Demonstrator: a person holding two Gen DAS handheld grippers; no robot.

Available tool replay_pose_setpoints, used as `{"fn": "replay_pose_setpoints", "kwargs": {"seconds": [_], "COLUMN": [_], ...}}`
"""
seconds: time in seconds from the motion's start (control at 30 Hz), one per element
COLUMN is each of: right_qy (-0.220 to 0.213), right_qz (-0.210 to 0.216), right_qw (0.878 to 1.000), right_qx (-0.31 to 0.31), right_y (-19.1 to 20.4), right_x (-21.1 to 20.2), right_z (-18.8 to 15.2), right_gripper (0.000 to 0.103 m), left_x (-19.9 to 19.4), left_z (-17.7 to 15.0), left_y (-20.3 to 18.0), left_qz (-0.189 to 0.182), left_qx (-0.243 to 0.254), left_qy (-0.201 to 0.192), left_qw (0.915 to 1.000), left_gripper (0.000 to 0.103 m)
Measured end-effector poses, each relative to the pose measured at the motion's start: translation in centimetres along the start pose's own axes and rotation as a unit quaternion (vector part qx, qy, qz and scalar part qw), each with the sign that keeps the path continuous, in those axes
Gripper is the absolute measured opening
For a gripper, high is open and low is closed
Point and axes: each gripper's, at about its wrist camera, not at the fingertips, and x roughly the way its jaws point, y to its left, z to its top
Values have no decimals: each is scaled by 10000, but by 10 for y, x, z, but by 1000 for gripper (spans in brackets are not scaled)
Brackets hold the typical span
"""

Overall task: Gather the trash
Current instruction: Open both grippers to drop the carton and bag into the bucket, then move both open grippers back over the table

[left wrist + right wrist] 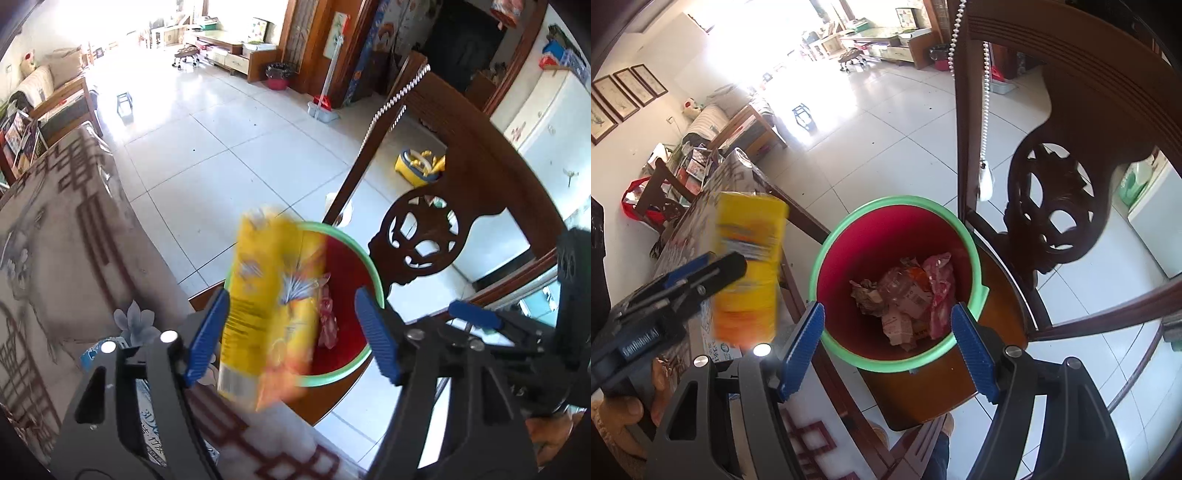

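A blurred yellow snack bag (pixel 269 314) hangs between the fingers of my left gripper (pixel 291 332). It lies against the left pad, and a clear gap separates it from the right pad, so the jaws stand open. Just beyond it is the red bin with a green rim (pixel 332 380), with a pink wrapper (pixel 327 317) inside. In the right wrist view my right gripper (pixel 886 343) is open and empty above the bin (pixel 886 201), which holds crumpled wrappers (pixel 905 295). The left gripper (pixel 694 273) and the yellow bag (pixel 750 269) are left of the bin.
The bin stands on the seat of a carved dark wooden chair (pixel 1052 206). A table with a patterned cloth (pixel 55 240) lies to the left, with a tissue pack (pixel 147 417) under my left gripper. A beaded cord (pixel 986 110) hangs by the chair. White tiled floor lies beyond.
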Motion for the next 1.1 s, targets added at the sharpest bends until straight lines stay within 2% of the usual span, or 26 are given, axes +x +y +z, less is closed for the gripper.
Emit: {"fn": "replay_pose_setpoints", "kwargs": {"seconds": [0.03, 0.27, 0.43, 0.8, 0.97, 1.1], "right_qy": [3, 11, 31, 212, 312, 378], "right_qz": [-18, 51, 139, 322, 373, 410], "right_qw": [10000, 9997, 9986, 9930, 9910, 9891], "right_qx": [-12, -231, -506, -1113, -1245, -1366], "right_y": [1, 25, 55, 133, 168, 193], "right_x": [-1, -9, -16, -19, -16, -14], "right_z": [-2, -12, -26, -77, -102, -119], "right_gripper": [69, 69, 70, 70, 70, 76], "left_x": [-4, -44, -81, -137, -162, -180], "left_z": [-1, -19, -53, -129, -162, -196], "left_y": [2, 33, 66, 126, 169, 212], "left_qz": [0, 206, 330, 654, 922, 1290], "left_qx": [-25, -379, -876, -1425, -1765, -2128], "left_qy": [-59, -323, -385, -400, -438, -396], "left_qw": [10000, 9985, 9949, 9868, 9790, 9677], "left_gripper": [77, 77, 78, 78, 78, 81]}}
